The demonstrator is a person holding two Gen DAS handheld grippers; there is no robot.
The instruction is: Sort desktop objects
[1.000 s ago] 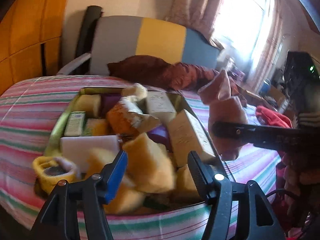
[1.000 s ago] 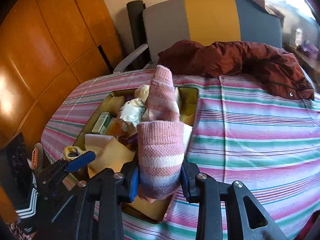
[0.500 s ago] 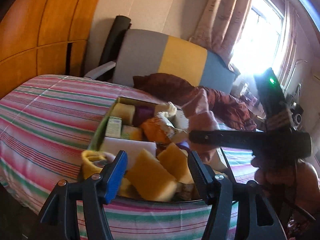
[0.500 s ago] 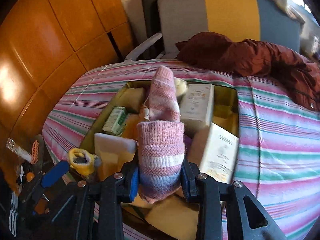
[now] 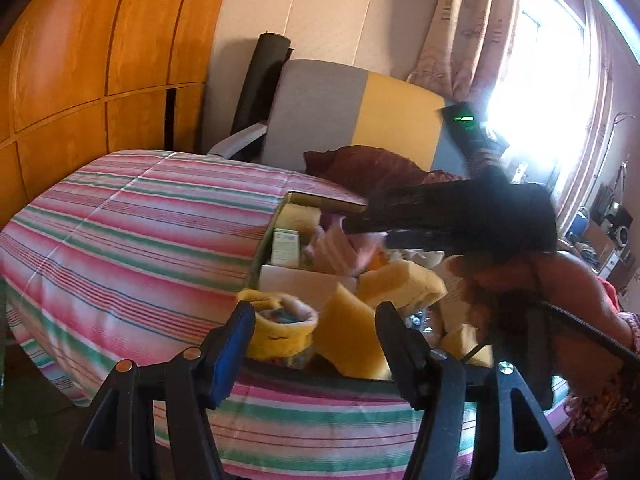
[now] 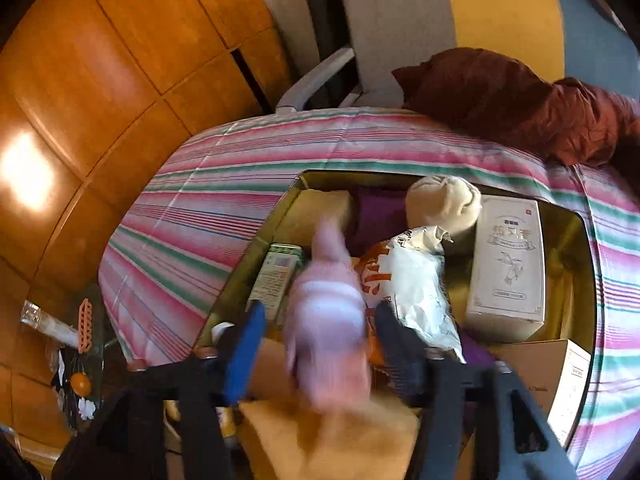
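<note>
A gold tin box (image 6: pixel 576 224) full of objects sits on the striped tablecloth. My right gripper (image 6: pixel 320 332) hangs over the box with its jaws apart; the pink striped sock (image 6: pixel 326 320) lies blurred between them, and no pad visibly touches it. The sock also shows in the left wrist view (image 5: pixel 340 246) under the right gripper's body. My left gripper (image 5: pixel 312 336) is open and empty at the box's (image 5: pixel 320 198) near edge, above a yellow sponge (image 5: pixel 348 336) and a yellow rolled sock (image 5: pixel 280 330).
In the box lie a white carton (image 6: pixel 508 264), a snack bag (image 6: pixel 412 280), a cream sock ball (image 6: pixel 444 200), a green packet (image 6: pixel 276 276) and sponges. A dark red jacket (image 6: pixel 520 96) lies at the table's far side before a chair (image 6: pixel 400 28).
My right gripper has moved down over the box and its jaws have spread apart around the pink sock. My left gripper has drawn back toward the near left edge.
</note>
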